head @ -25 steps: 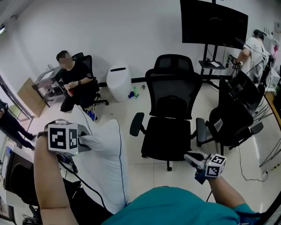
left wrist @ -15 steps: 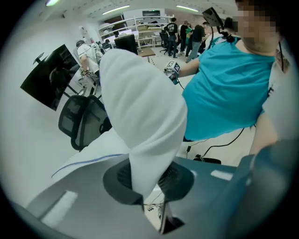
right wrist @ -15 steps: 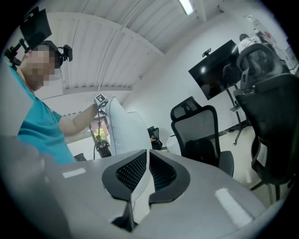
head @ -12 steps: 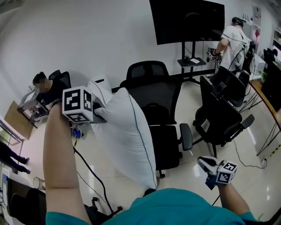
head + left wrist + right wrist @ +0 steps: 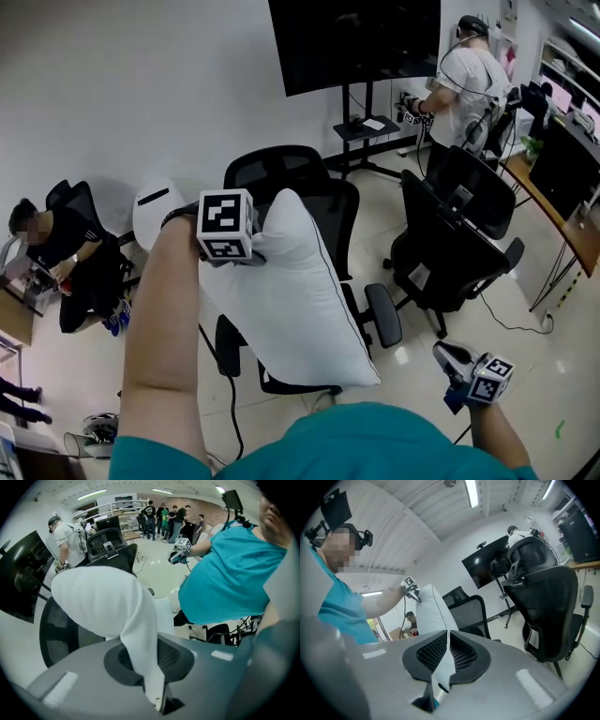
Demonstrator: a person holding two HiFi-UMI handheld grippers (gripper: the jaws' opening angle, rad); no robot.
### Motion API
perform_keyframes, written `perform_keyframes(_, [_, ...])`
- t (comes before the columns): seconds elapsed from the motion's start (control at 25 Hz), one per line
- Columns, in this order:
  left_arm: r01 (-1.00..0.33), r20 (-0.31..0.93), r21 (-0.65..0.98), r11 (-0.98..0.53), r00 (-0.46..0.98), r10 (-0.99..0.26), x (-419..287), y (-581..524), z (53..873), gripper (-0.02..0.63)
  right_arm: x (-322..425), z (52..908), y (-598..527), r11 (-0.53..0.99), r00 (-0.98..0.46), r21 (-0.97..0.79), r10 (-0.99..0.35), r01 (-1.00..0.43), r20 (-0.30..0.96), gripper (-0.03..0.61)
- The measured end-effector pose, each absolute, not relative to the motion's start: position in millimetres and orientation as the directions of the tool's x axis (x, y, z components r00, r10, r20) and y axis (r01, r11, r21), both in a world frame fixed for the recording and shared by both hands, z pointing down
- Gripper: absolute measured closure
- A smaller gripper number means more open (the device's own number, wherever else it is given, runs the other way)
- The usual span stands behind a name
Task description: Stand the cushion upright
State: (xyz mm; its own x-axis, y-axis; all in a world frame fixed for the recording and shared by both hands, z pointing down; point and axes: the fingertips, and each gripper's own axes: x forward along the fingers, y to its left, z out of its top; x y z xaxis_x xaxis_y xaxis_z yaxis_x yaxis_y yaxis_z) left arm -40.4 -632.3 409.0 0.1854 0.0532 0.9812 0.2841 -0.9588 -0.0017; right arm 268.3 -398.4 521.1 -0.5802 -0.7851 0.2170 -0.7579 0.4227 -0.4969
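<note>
A white cushion (image 5: 291, 300) with dark piping hangs in the air in front of a black mesh office chair (image 5: 281, 169). My left gripper (image 5: 258, 253) is shut on the cushion's upper corner and holds it upright over the chair's seat. In the left gripper view, white fabric (image 5: 98, 597) runs down between the pads (image 5: 161, 648) of the left gripper (image 5: 140, 653). My right gripper (image 5: 448, 354) is low at the right, apart from the cushion, shut with nothing in it. The right gripper view shows the right gripper (image 5: 448, 639) pointing toward the cushion (image 5: 433, 611).
A second black chair (image 5: 450, 234) stands to the right. A large dark screen on a stand (image 5: 356, 37) is at the back, with a person (image 5: 464, 80) beside it. Another person sits at the left (image 5: 56, 253) near a white bin (image 5: 155, 202). A desk edge (image 5: 572, 225) is far right.
My left gripper has carried the cushion from low at the left up and across to in front of the mesh chair. The right gripper has drifted a little right and lower.
</note>
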Motion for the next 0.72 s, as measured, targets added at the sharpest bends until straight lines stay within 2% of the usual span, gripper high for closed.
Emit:
perform_keyframes(0.12, [0.309,0.983,0.008,-0.951,0.174,0.065,-31,-676,410,0.565,261,519,-417,0.39,-0.55,-0.502,-0.805,-0.772,0.222,0.557])
perform_keyframes(0.2, [0.307,0.978,0.061,-0.95,0.171,0.118,-28,-696,420,0.565,255,515,-429,0.365,-0.531,-0.522,-0.821,-0.771,0.209,0.557])
perform_keyframes(0.32, [0.258,0.956,0.151,-0.954,0.207,0.207,-16,-724,453,0.565,252,517,-442,0.325,-0.5,-0.537,-0.839,-0.778,0.217,0.557])
perform_keyframes(0.4, [0.209,0.946,0.16,-0.965,0.246,0.211,-2,-746,485,0.56,251,519,-447,0.304,-0.482,-0.533,-0.845,-0.789,0.231,0.557])
perform_keyframes(0.48, [0.167,0.94,0.121,-0.979,0.298,0.167,19,-770,518,0.546,250,522,-448,0.28,-0.463,-0.531,-0.85,-0.8,0.25,0.557])
perform_keyframes(0.56, [0.122,0.931,0.03,-0.992,0.357,0.072,44,-793,551,0.515,248,527,-446,0.252,-0.447,-0.533,-0.852,-0.807,0.273,0.557])
perform_keyframes(0.72, [0.018,0.857,-0.234,-0.972,0.477,-0.197,91,-820,598,0.383,247,535,-444,0.214,-0.427,-0.543,-0.853,-0.812,0.301,0.557])
